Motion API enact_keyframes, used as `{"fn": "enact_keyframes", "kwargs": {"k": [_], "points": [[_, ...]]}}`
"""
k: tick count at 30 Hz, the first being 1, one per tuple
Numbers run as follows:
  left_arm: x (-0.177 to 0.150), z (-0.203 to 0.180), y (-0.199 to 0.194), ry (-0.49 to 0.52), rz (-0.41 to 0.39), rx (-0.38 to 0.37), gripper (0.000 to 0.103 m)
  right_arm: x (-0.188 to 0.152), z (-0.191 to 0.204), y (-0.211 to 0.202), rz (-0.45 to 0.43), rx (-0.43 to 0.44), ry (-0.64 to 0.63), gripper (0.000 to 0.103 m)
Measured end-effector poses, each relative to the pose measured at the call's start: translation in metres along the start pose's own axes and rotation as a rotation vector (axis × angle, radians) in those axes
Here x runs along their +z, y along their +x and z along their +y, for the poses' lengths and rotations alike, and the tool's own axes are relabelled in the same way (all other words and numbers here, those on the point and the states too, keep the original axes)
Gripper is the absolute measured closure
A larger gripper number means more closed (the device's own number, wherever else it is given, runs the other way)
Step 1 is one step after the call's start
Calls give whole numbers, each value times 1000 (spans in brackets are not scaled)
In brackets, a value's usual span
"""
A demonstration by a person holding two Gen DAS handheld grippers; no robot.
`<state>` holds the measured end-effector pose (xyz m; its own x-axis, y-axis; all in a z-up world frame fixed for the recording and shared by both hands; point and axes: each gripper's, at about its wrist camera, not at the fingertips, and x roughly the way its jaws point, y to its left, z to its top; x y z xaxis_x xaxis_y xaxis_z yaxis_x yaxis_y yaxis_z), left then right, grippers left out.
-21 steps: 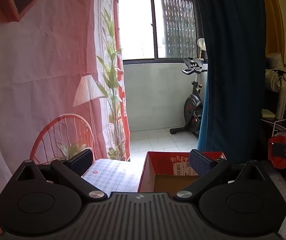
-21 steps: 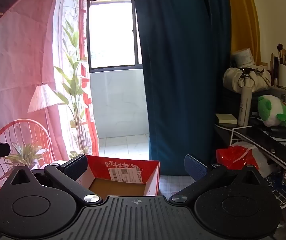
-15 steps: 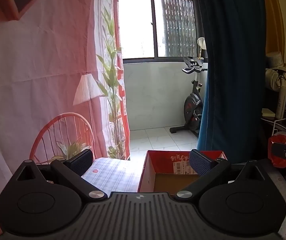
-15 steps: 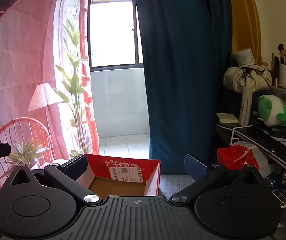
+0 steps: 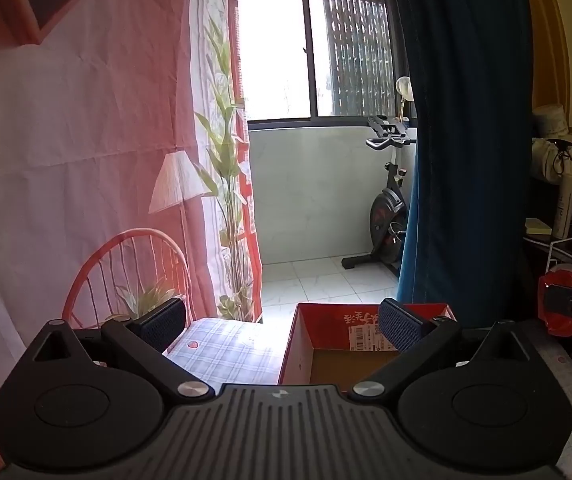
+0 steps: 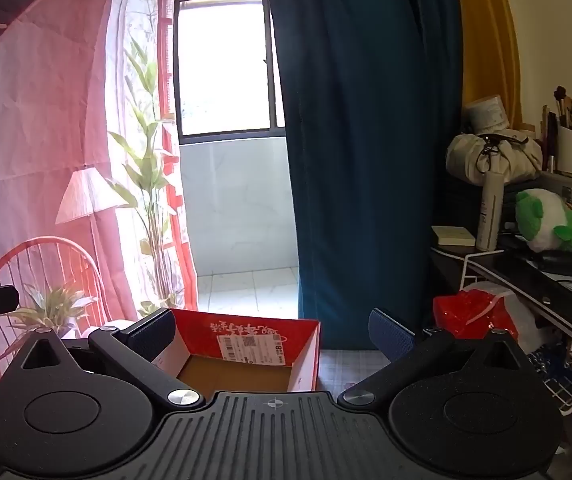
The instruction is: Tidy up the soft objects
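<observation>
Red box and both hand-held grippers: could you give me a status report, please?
Left hand-held gripper open, empty. Right hand-held gripper open, empty. Red box open-topped, nothing visible inside. Green plush on the shelf, untouched.

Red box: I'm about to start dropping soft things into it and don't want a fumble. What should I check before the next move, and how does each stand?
1. Left gripper open and holding nothing: ok.
2. Right gripper open and holding nothing: ok.
3. Red box open at the top, visible floor bare cardboard: ok.
4. A soft object located: the green and white plush toy lies on the dark shelf to the right, well away from both grippers: ok.
5. Soft objects on the checked tablecloth near the box: cannot tell; the grippers hide the near part.
6. Box sits steady: cannot tell.
</observation>
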<state>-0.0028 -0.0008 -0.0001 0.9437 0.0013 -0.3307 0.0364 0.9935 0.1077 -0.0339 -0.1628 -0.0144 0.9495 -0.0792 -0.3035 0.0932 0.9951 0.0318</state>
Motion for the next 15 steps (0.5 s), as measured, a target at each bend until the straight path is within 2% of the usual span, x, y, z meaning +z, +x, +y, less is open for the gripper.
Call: {"fn": "enact_keyframes", "kwargs": {"k": [15], "points": [[0, 0, 0, -1, 2, 3, 0, 0, -3, 0, -2, -3, 16, 0]]}}
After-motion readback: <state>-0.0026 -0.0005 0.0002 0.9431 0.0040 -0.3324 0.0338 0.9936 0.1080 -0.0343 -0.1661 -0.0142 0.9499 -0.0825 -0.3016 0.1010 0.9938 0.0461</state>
